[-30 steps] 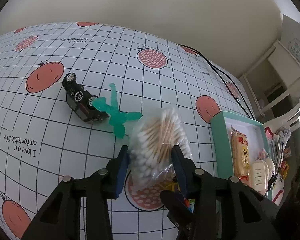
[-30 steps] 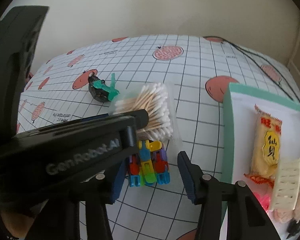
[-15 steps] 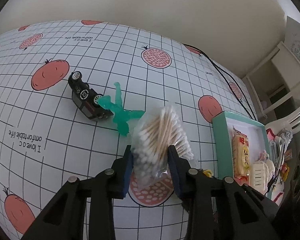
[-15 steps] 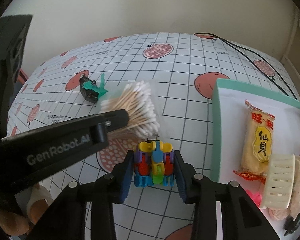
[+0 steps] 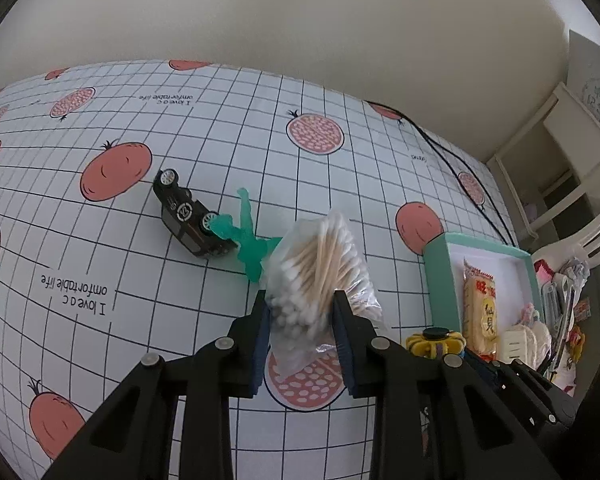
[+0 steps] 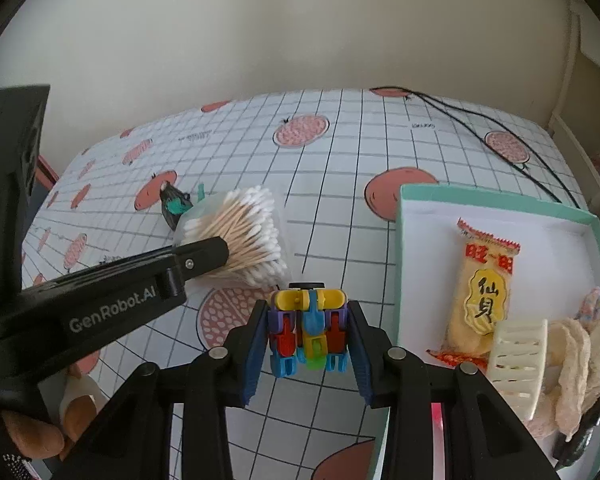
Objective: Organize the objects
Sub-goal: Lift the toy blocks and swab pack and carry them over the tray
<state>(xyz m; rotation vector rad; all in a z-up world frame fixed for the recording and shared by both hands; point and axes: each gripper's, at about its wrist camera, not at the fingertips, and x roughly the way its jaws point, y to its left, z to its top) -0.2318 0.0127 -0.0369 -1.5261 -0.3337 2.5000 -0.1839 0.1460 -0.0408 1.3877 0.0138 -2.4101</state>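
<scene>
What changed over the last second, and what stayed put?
The right gripper closed on the block toy, which it only straddled a second ago. The left gripper tightened on the swab bag and appears to have raised it off the cloth. The toy car, green figure and tray with its snack pack stayed where they were.

Clear crinkly plastic bag of wooden-stick cotton swabs point(image 5: 318, 276) between matt black plastic left gripper point(image 5: 302, 320) jaws; glossy multicoloured plastic block toy point(image 6: 308, 330) between right gripper point(image 6: 308, 344) jaws; translucent green plastic figure point(image 5: 248, 236) beyond.
</scene>
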